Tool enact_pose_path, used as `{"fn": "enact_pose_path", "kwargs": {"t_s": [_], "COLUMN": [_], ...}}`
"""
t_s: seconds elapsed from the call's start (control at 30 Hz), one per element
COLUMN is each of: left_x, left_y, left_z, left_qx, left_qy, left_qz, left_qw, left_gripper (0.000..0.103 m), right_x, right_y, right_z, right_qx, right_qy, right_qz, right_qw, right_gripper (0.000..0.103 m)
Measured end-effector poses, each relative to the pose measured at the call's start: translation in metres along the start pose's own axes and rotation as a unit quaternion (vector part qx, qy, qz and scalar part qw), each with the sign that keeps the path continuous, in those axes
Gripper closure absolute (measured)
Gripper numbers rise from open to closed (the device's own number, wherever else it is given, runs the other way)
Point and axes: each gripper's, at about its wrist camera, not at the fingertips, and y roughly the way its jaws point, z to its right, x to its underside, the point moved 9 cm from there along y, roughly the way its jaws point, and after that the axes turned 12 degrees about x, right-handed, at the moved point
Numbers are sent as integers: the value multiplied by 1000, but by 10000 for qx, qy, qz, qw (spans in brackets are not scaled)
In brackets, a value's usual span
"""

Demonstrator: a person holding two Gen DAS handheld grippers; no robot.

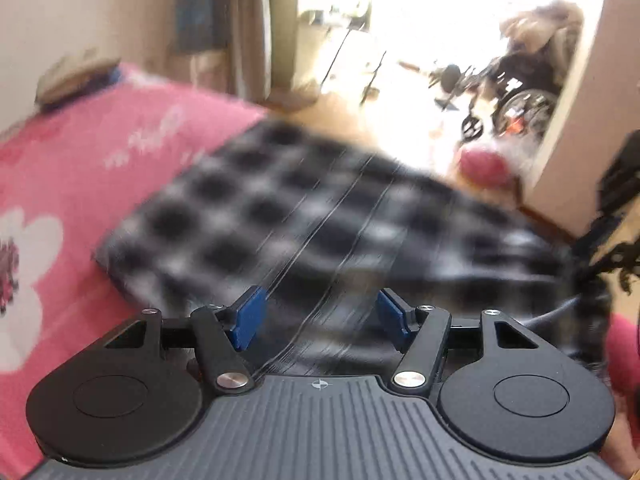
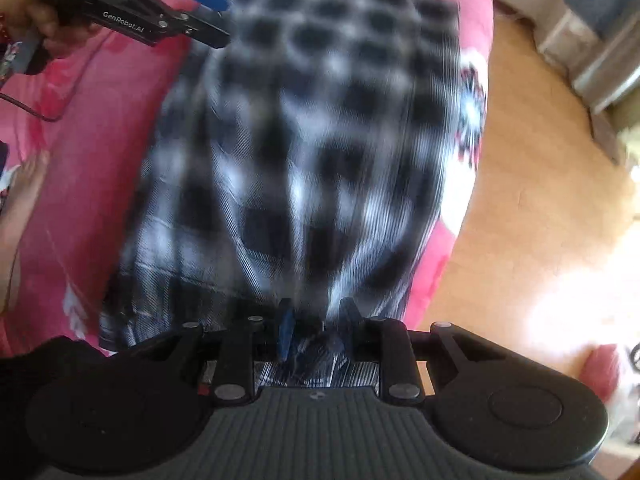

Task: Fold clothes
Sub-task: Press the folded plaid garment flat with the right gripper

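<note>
Checked black-and-white shirt (image 2: 320, 128) lies on the pink floral bedspread (image 1: 80, 168), filling the frame's centre. Right gripper (image 2: 316, 328) pinches a bunched edge at bottom centre; left gripper (image 1: 318, 320) hangs spread and empty. Folding looks midway — one side lifted, nothing squared up yet.

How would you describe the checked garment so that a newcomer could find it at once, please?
Start at the pink flowered bed cover that fills the room's near side. Spread across it, toward the edge by the wooden floor, lies the shirt. It alone is black-and-white checked; everything around it is pink.
</note>
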Motion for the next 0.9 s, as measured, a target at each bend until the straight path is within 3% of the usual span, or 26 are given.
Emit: {"fn": "enact_pose_path", "kwargs": {"t_s": [0.17, 0.33, 0.43, 0.5, 0.63, 0.8, 0.9], "left_x": [0, 49, 74, 82, 80, 80, 81], "left_y": [3, 32, 41, 42, 39, 39, 41], "left_z": [72, 135, 145, 145, 141, 140, 141], "left_qx": [690, 1295, 1140, 1049, 1112, 1099, 1079], "left_qy": [809, 1287, 1643, 1633, 1534, 1526, 1575], "left_qz": [28, -622, -959, -1052, -1093, -1125, -1146], "left_qw": [9943, 9812, 9751, 9753, 9758, 9757, 9749], "left_gripper": [41, 41, 42, 42, 42, 42, 42], "right_x": [1, 20, 20, 20, 11, 18, 12], "right_y": [1, 18, 14, 12, -3, 20, 15], "right_z": [-6, -12, -6, -2, 9, 12, 19], "right_qx": [-152, -222, -322, -391, -281, -228, -170], "right_qy": [-49, -98, 144, 309, 464, 434, 566], "right_qz": [30, -96, -49, -14, 358, 131, 303], "right_qw": [9999, 9997, 9994, 9988, 9979, 9987, 9978], "right_gripper": [77, 76, 76, 77, 77, 77, 77]}}
